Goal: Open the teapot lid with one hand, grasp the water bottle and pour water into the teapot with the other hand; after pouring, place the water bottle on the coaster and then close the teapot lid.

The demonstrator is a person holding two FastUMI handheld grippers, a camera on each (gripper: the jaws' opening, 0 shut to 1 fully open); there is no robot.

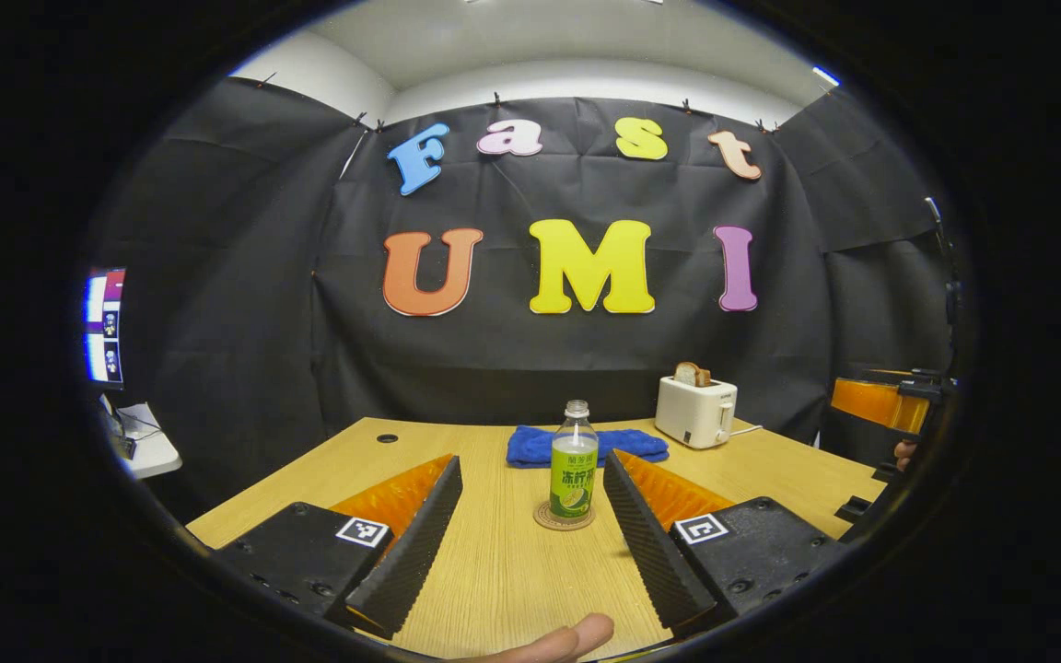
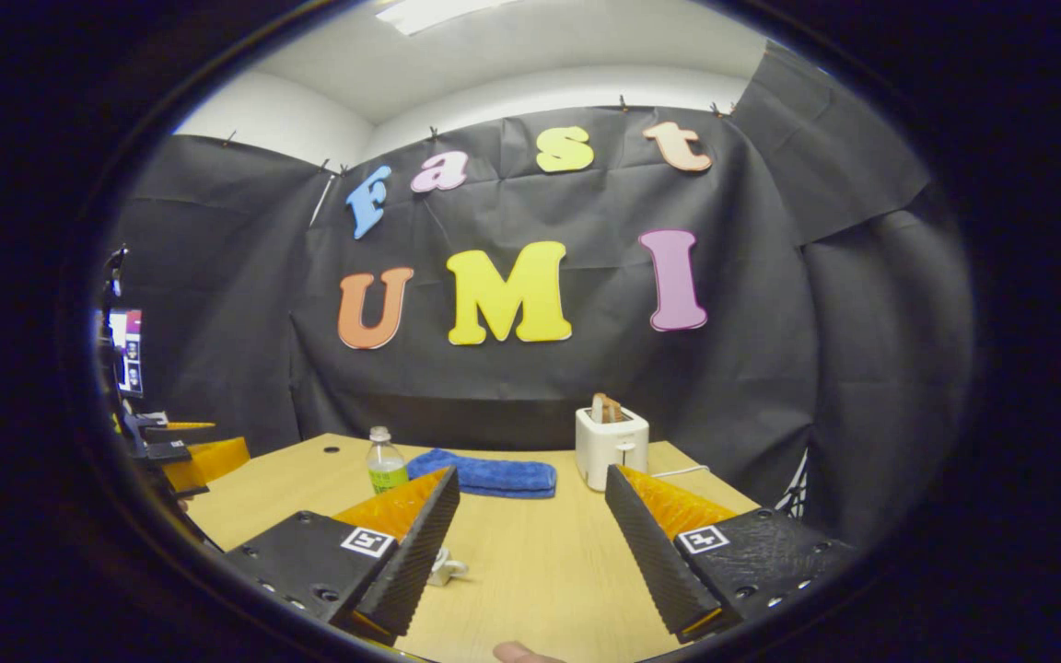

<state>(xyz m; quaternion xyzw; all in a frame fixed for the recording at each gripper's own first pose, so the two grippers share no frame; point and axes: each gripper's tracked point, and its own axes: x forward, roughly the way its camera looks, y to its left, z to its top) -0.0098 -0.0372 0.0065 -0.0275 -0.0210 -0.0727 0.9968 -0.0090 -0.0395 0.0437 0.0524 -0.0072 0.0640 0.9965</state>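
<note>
The green-label water bottle point(image 1: 574, 465) stands on its coaster point(image 1: 564, 518) mid-frame; its writing is too small to read. Both the left gripper point(image 1: 530, 516) and the right gripper point(image 2: 530, 520) are wide apart.

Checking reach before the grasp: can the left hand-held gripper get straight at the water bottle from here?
Probably yes. The left hand-held gripper is open, the water bottle stands upright on its coaster straight ahead between the fingers, and only bare table lies between.

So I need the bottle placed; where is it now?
In the left gripper view the bottle stands upright on the coaster, mid-table, in front of the blue towel.
</note>
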